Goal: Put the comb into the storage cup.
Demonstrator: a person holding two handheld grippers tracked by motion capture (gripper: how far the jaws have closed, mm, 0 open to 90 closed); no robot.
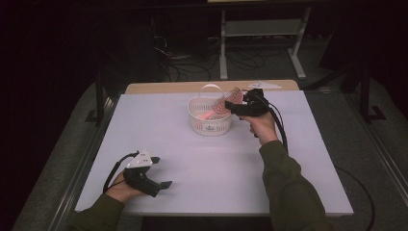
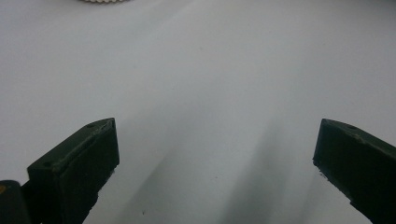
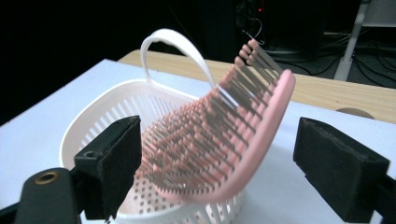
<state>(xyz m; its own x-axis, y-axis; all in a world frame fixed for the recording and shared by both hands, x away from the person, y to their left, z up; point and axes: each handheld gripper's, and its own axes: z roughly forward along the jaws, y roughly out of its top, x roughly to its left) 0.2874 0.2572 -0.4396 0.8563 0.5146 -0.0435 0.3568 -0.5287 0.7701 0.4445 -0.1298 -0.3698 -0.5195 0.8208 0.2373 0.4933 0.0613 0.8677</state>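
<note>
Dark floor and tangled cables lie beyond a white worktop (image 1: 211,163) with a wooden strip along its far edge. Near that far edge stands a white slotted basket (image 1: 209,118) with an upright handle, and a pink hairbrush (image 3: 224,140) leans in it — bristles up, head over the rim. The right claw (image 3: 217,163) sits at the basket's right side, jaws apart either side of the brush. The left claw (image 1: 162,185) rests near the worktop's near-left corner — jaws wide apart over bare surface.
</note>
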